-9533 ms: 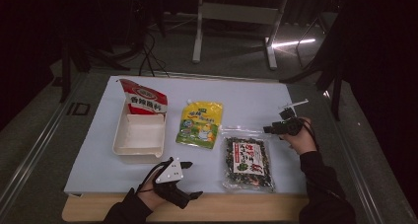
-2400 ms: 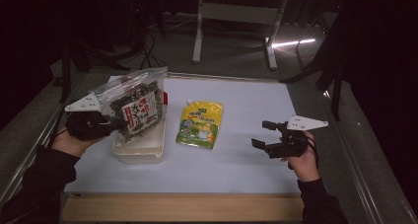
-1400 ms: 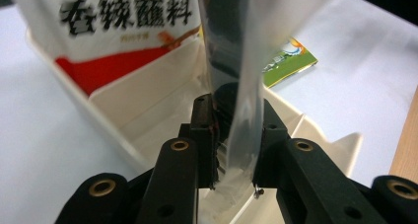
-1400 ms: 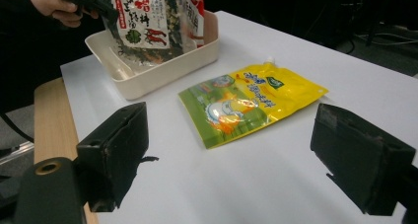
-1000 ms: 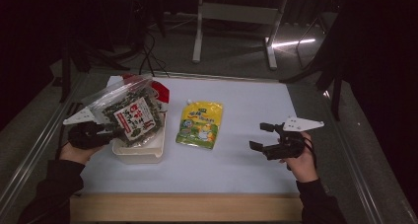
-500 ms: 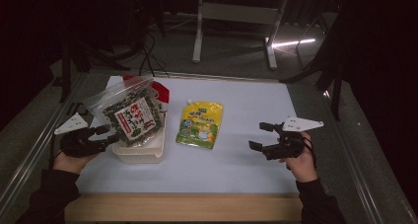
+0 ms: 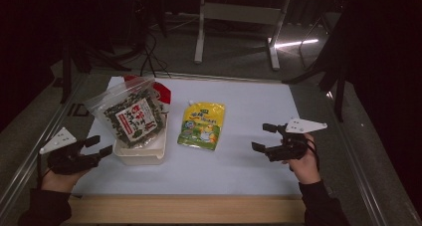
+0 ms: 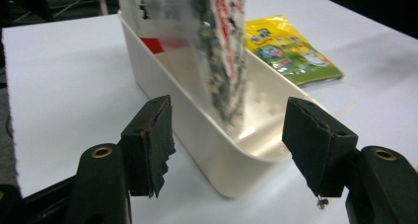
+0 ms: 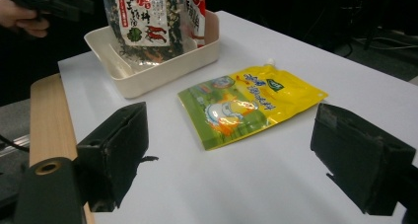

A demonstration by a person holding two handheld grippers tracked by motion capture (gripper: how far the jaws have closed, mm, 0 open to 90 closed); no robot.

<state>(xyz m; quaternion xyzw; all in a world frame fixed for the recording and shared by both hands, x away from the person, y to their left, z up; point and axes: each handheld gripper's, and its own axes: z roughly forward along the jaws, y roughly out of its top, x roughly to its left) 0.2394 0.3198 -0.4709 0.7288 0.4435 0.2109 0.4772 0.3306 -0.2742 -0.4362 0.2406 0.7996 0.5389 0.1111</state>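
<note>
A clear bag of dark seaweed snack (image 7: 132, 119) with a red-and-white label stands leaning in the white tray (image 7: 142, 156). A red bag (image 7: 161, 91) is behind it in the same tray. My left gripper (image 7: 101, 145) sits just left of the tray's near end. Its jaws have just been opening and are open, with nothing between the pads. In the left gripper view the bag (image 8: 217, 46) and the tray (image 8: 197, 135) lie just beyond the pads. A yellow-green pouch (image 7: 201, 126) lies flat at mid-table. My right gripper (image 7: 261, 137) hovers open to its right, and in its view it (image 9: 231, 155) faces the pouch (image 9: 246, 105).
A wooden strip (image 7: 189, 208) runs along the near edge of the white tabletop (image 7: 249, 96). Metal rails flank both sides. A stand's legs (image 7: 234, 32) rise on the dark floor beyond the far edge. The person's hands hold the grippers near the front corners.
The left gripper let go of the seaweed bag and drew back toward the near left. The bag now leans in the tray by itself. The right gripper stayed put.
</note>
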